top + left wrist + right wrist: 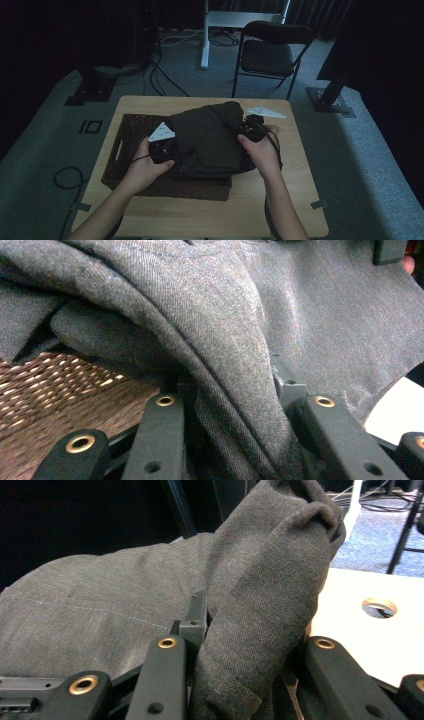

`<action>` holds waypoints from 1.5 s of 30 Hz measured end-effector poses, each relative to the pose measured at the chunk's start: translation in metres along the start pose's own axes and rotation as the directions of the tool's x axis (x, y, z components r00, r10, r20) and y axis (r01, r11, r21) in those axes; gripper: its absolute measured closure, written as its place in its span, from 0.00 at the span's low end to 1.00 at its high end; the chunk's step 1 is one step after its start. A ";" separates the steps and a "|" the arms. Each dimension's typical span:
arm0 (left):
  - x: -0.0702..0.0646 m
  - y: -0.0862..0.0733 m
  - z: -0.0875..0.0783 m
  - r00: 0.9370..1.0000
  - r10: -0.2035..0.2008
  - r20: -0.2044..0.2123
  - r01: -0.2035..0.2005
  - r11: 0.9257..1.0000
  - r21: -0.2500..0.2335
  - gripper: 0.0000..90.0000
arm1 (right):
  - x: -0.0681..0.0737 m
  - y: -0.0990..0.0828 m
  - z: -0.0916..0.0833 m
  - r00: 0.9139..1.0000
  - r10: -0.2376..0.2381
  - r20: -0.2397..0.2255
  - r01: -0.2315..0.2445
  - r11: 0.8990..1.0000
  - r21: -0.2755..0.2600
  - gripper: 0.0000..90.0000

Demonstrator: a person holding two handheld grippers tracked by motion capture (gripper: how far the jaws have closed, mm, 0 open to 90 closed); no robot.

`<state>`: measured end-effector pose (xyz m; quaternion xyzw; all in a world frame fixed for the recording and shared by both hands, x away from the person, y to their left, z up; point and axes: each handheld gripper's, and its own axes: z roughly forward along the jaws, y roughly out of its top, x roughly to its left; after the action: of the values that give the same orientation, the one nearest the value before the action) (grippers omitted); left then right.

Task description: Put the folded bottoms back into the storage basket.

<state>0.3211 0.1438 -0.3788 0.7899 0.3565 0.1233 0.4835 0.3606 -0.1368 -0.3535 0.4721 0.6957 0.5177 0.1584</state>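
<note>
One dark grey twill garment (212, 137), softly bunched, lies mid-frame over one brown woven basket (127, 145) on the pale wooden table (295, 200). The left gripper (167, 145) and right gripper (248, 131) are each clamped on a fold of it.

Landmark: wooden table (280, 200), pale top, on grey carpet.
Chair: black folding chair (270, 52) on the floor beyond the table's far right corner.
Desk leg: white post (204, 35) farther back, left of the chair.
Cables: black cables (165, 75) on the carpet behind the table's far edge.
</note>
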 end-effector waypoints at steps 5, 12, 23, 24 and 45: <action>0.012 -0.003 -0.010 1.000 -0.010 -0.014 0.010 1.000 0.007 0.75 | 0.012 -0.001 0.011 1.000 -0.009 -0.010 0.009 1.000 -0.016 0.75; 0.032 -0.011 -0.020 1.000 -0.003 -0.023 0.004 0.999 0.032 0.75 | 0.022 -0.005 0.032 0.999 0.021 -0.038 -0.022 1.000 -0.012 0.75; 0.060 -0.028 -0.021 0.999 -0.029 -0.037 0.032 0.996 0.085 0.75 | 0.034 -0.017 0.061 0.998 0.046 -0.048 -0.045 0.999 0.010 0.75; 0.061 -0.030 -0.020 0.999 -0.029 -0.037 0.032 0.996 0.089 0.75 | 0.034 -0.020 0.064 0.998 0.049 -0.049 -0.048 0.999 0.012 0.75; 0.092 -0.045 0.004 0.994 -0.007 -0.112 0.043 0.946 0.321 0.75 | 0.037 -0.060 0.112 0.997 0.073 -0.004 -0.072 0.990 0.118 0.76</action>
<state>0.3691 0.2163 -0.4333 0.8457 0.4081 0.1002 0.3290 0.3920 -0.0437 -0.4427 0.5035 0.7081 0.4830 0.1086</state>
